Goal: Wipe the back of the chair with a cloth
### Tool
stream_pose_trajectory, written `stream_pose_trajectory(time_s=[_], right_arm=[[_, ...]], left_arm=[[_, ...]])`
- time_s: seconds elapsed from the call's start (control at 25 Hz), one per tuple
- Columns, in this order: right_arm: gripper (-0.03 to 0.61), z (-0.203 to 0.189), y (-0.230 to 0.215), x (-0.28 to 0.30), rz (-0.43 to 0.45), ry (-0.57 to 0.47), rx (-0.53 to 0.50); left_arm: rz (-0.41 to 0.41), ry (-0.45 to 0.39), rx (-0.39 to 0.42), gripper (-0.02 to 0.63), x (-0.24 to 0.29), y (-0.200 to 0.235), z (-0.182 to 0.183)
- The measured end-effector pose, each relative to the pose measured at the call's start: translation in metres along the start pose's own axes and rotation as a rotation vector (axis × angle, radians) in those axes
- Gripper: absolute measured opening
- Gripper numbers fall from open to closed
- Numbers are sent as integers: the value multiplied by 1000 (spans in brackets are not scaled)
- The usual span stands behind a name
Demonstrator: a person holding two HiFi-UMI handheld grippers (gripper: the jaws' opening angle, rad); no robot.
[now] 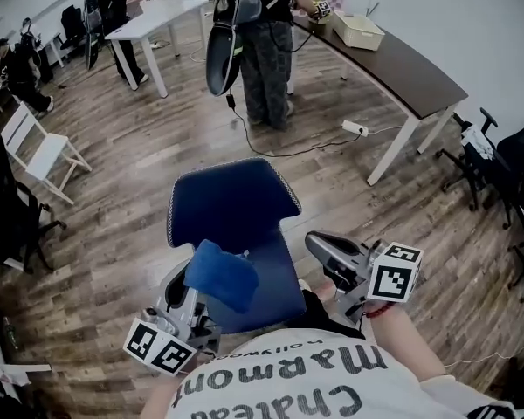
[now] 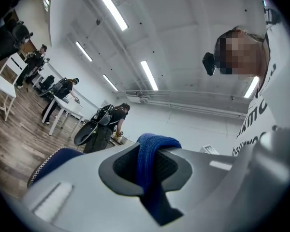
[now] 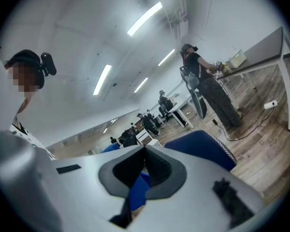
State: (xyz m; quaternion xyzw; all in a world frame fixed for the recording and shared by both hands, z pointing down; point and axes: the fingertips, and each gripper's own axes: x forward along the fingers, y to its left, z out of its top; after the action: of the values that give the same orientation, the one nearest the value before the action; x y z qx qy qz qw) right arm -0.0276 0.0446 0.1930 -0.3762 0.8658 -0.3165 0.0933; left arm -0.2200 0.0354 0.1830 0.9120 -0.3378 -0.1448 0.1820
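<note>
A blue office chair (image 1: 236, 203) stands just in front of me on the wood floor, seen from above. My left gripper (image 1: 195, 278) is shut on a folded blue cloth (image 1: 220, 275), which hangs over the chair's near left part. In the left gripper view the cloth (image 2: 152, 163) is draped between the jaws, with the chair's edge (image 2: 53, 161) at the lower left. My right gripper (image 1: 315, 242) hovers beside the chair's near right edge, its jaws closed with nothing held. The right gripper view shows the tips (image 3: 145, 148) meeting and the chair (image 3: 203, 146) behind them.
A person (image 1: 266, 51) stands at a dark table (image 1: 402, 64) ahead, with a power strip (image 1: 355, 128) and cable on the floor nearby. A white table (image 1: 153, 20) and a white folding chair (image 1: 39, 151) are to the left. Black chairs (image 1: 498, 164) crowd the right.
</note>
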Motion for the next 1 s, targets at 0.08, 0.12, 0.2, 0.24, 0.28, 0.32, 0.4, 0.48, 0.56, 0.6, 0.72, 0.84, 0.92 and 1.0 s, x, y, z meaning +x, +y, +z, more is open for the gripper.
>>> stream_pose_trajectory(time_s=[0.08,0.12,0.2,0.24,0.28,0.32,0.4,0.48,0.56,0.6,0.72,0.84,0.92,1.0], right_arm=[[15,1,-7,15,33,34,-4],[15,4,-14,21,40,49,-9],[15,13,-29,29,48,67,-13],[15,18,-36,32,57,73,-9],[15,21,-42,36,69,79,-2],[15,23,-47,41,80,86,3],[15,30,-61,49,85,95,-7],[15,39,-82,56,57,99,-25],[15,42,-106,64,20,115,-6],[15,42,-117,67,13,127,14],[15,42,-138,76,40,160,56],[15,41,-157,85,56,187,79],[14,40,-170,90,57,199,105],[15,37,-187,91,52,207,136]], left_arm=[[62,-4,25,44,-1,11,3],[83,-16,29,44,2,16,3],[115,-37,34,44,13,23,2],[141,-34,41,44,18,28,0],[175,-22,49,44,21,34,-3],[214,-5,53,44,23,40,-6],[293,24,48,44,29,55,-11],[368,47,75,44,38,72,-15],[439,72,135,44,48,89,-19],[470,78,149,44,52,98,-20],[550,75,142,46,65,124,-24],[642,116,158,46,71,150,-28],[698,172,192,46,74,163,-32],[746,234,238,48,77,174,-39]])
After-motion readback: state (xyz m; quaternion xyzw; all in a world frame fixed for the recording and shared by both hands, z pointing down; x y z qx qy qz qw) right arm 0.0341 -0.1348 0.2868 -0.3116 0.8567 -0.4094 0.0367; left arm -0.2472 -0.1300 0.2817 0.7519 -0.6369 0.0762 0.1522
